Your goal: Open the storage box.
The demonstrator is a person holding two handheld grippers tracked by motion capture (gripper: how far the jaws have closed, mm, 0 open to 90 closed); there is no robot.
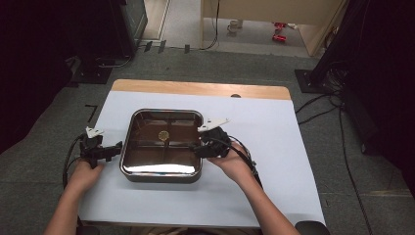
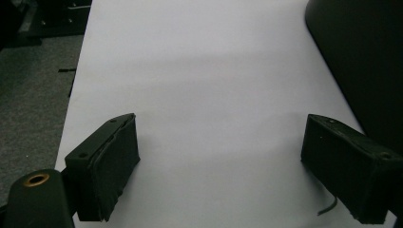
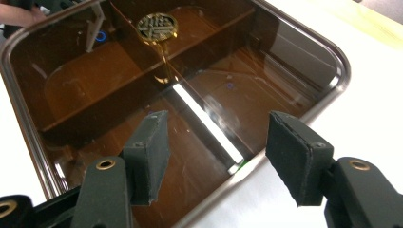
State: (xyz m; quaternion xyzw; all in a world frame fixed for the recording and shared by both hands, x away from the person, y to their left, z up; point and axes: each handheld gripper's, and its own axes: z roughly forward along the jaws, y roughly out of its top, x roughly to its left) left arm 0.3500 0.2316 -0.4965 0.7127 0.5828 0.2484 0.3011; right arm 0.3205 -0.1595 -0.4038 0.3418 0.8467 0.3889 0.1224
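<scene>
We see the left gripper spread left of the box, the right gripper spread, empty, over its right rim, likely flanking it.

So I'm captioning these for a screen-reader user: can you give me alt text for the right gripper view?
Two black gripper jaws stand apart with nothing between them, above the near corner of a square box with a clear brown lid. Dividers show through the lid, and a round gold emblem sits at its centre. The box rests on a white table cover.

Lab or recording room: grey carpet, floor cables, dark equipment stands, paper-covered table as test bench.
</scene>
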